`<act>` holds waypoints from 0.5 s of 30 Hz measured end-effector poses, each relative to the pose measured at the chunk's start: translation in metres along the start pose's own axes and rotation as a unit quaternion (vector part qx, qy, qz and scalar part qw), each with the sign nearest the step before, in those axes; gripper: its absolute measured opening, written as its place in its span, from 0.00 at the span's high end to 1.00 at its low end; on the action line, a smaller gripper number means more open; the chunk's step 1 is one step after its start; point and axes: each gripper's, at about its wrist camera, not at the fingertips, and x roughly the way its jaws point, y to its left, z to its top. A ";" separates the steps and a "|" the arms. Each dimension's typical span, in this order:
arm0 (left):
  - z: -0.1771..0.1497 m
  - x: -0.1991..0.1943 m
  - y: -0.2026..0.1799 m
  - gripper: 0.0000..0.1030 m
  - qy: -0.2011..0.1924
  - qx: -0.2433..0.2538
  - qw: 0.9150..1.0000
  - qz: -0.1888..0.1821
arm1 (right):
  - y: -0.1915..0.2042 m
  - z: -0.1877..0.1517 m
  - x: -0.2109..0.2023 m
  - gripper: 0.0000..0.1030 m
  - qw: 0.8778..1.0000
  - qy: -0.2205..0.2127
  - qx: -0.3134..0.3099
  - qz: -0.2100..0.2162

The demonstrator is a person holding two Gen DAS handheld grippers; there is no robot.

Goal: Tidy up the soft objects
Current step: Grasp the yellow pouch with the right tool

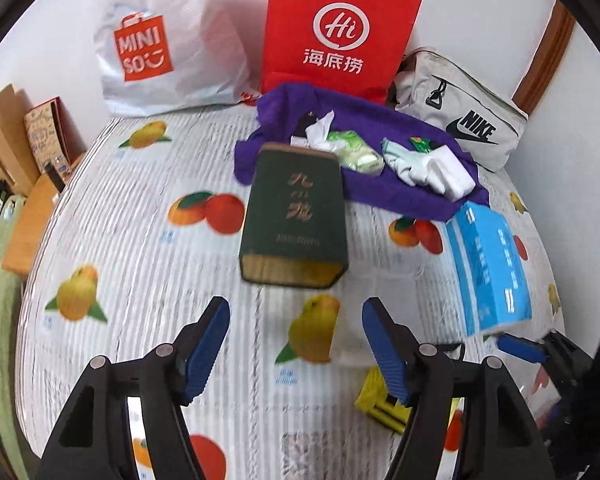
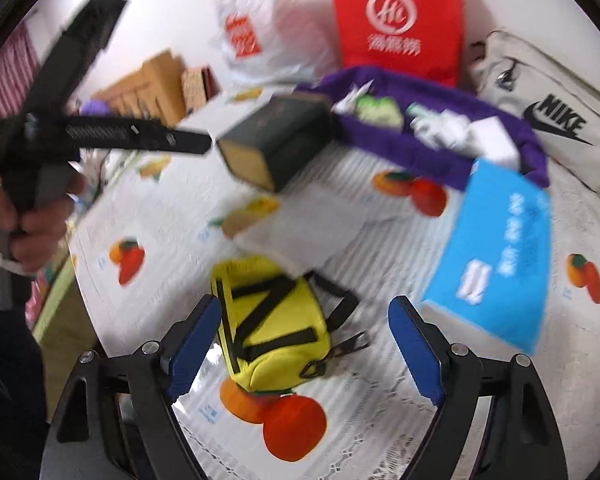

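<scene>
1. The left hand-held gripper [image 1: 296, 344] hangs over a worktop [image 1: 140, 208] covered with a fruit-printed cloth; its blue-padded jaws stand apart with nothing between them.
2. The right hand-held gripper [image 2: 304, 344] also has its jaws wide apart; a small yellow pouch [image 2: 272, 320] with black straps lies on the cloth between and just beyond them, and the pads do not press on it.
3. A dark green box [image 1: 294, 220] with gold characters lies on its side near the middle of the worktop, its far end touching a purple cloth [image 1: 380, 188].
4. On the purple cloth rest a green tissue pack [image 1: 356, 152], crumpled white tissue [image 1: 318, 130] and pale folded socks [image 1: 424, 166].
5. A blue tissue box [image 1: 488, 268] lies just beside the purple cloth's near edge.
6. At the back stand a white Miniso bag [image 1: 160, 40] and a red paper bag [image 1: 336, 32]; a grey Nike pouch [image 1: 468, 120] lies to their right.
7. In the right wrist view, the person's hand [image 2: 28, 224] grips the other tool's handle at the left.
</scene>
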 end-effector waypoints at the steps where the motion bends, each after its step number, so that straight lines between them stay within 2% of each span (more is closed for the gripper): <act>1: -0.005 0.000 0.002 0.35 0.001 0.001 1.000 -0.001 | 0.002 -0.001 0.005 0.18 1.000 0.003 -0.005 0.002; 9: -0.025 0.012 0.008 0.34 0.012 -0.010 1.000 -0.008 | 0.019 -0.005 0.045 0.17 0.998 0.038 -0.056 0.004; 12: -0.030 0.017 0.008 0.34 0.019 -0.006 1.000 -0.005 | 0.025 -0.007 0.053 0.15 0.996 0.050 -0.072 0.009; 15: -0.034 0.020 0.009 0.34 0.023 -0.007 1.000 -0.003 | 0.034 -0.011 0.058 0.10 0.995 0.045 -0.094 -0.005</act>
